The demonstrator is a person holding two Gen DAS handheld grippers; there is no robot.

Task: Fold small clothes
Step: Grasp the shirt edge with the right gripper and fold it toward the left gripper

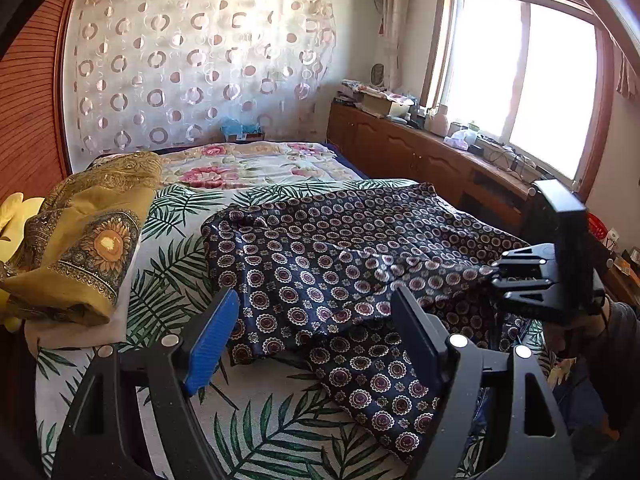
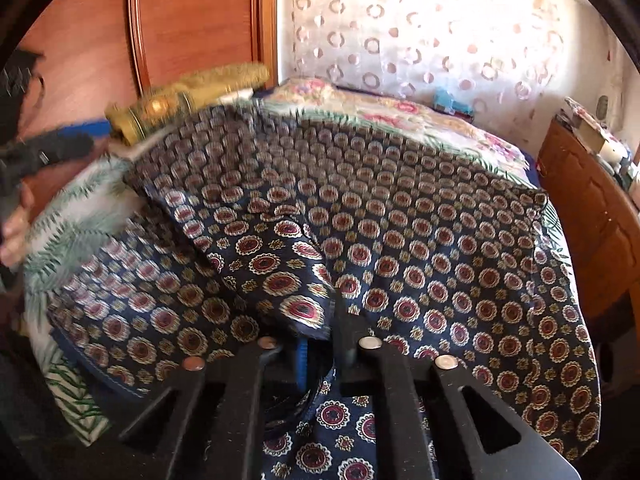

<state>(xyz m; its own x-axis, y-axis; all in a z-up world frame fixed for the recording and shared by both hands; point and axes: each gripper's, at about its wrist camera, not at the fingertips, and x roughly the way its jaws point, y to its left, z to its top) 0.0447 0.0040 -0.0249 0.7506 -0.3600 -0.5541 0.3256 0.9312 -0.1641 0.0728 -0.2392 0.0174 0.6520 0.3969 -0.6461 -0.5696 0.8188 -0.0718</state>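
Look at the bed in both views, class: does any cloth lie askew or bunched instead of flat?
Yes. The dark medallion-print garment lies rumpled across the palm-leaf sheet, one flap doubled over near the open left gripper. The right gripper pinches its edge, raising a ridge. The mustard cloth sits heaped.

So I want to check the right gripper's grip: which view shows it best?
The left wrist view: the right gripper is seen from the side, shut on the navy patterned garment. Its own view shows only closed fingers with cloth bunched over them.

A home bedroom — bed [image 1: 256, 168] with floral covers, curtained window [image 1: 520, 80], wooden cabinets [image 1: 400, 148]
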